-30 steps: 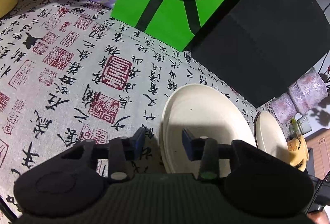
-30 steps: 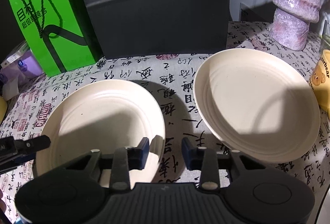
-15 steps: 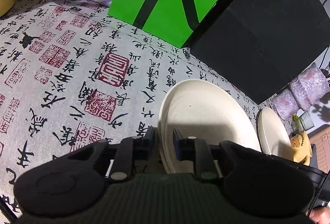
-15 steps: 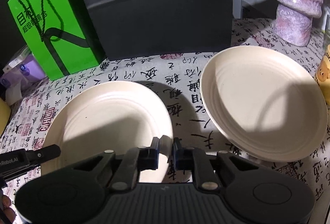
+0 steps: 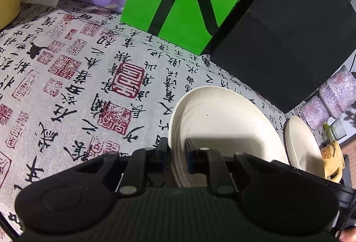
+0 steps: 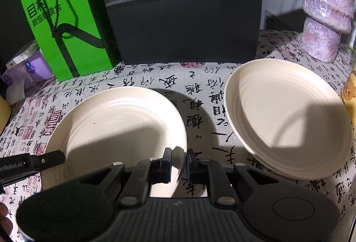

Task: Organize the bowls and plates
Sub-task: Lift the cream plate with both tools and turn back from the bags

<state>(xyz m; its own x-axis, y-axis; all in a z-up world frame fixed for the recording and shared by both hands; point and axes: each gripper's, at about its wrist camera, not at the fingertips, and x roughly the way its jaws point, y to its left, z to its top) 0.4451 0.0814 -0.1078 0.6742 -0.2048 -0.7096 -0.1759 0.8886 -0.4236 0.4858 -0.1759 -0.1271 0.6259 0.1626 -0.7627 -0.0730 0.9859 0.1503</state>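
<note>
In the left wrist view, the left gripper (image 5: 175, 154) at the lower centre of the frame has its two black fingers closing on the near left rim of a round cream plate with faint concentric rings (image 5: 222, 124); the pads sit against both faces of that rim. In the right wrist view, the right gripper (image 6: 179, 160), also low and central, is clamped on the near right rim of the same plate (image 6: 115, 126), which fills the lower left of that frame. The left gripper's black tip enters at the left edge there, reaching the plate's left rim.

A second cream plate of the same kind (image 6: 287, 117) lies to the right, apart from the first, with bare cloth between them. Both rest on a white tablecloth printed with black calligraphy and red seals (image 5: 89, 77).

Beyond the plates, at the top of both frames, stand a bright green paper bag with a rope handle (image 5: 191, 1) and a large black box (image 6: 182, 8) just beside it. A mottled pink ceramic vase (image 6: 324, 12) stands at upper right, and a yellow bear-print mug (image 5: 332, 159) sits at the right edge.
</note>
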